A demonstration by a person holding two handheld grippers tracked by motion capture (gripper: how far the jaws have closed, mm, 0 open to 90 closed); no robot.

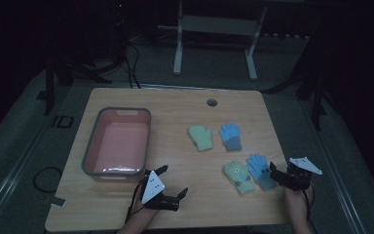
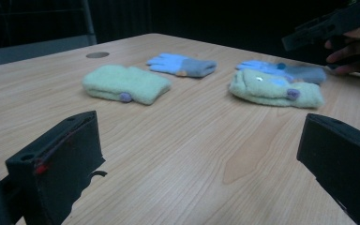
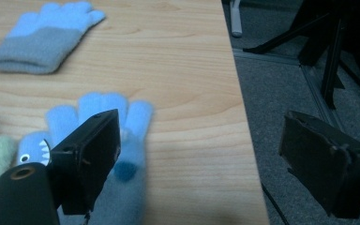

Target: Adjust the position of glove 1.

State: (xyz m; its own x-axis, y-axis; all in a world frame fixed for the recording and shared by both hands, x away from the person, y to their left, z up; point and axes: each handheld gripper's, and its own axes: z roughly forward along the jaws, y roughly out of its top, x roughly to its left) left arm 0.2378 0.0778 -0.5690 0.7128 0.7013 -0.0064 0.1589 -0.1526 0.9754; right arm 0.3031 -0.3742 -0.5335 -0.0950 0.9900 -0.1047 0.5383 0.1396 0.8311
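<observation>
High view: the near blue glove (image 1: 261, 171) lies just right of the pink tub's (image 1: 117, 141) far neighbour, the near green mitten (image 1: 239, 177); the right gripper (image 1: 278, 174), jaws wide, hovers at its cuff. The left gripper (image 1: 171, 181), jaws wide, sits below the tub.

Left gripper view: the jaws stand wide with nothing between them, well short of the mitten (image 2: 275, 89).

Right gripper view: the jaws gape over the glove (image 3: 117, 154) and hold nothing.
</observation>
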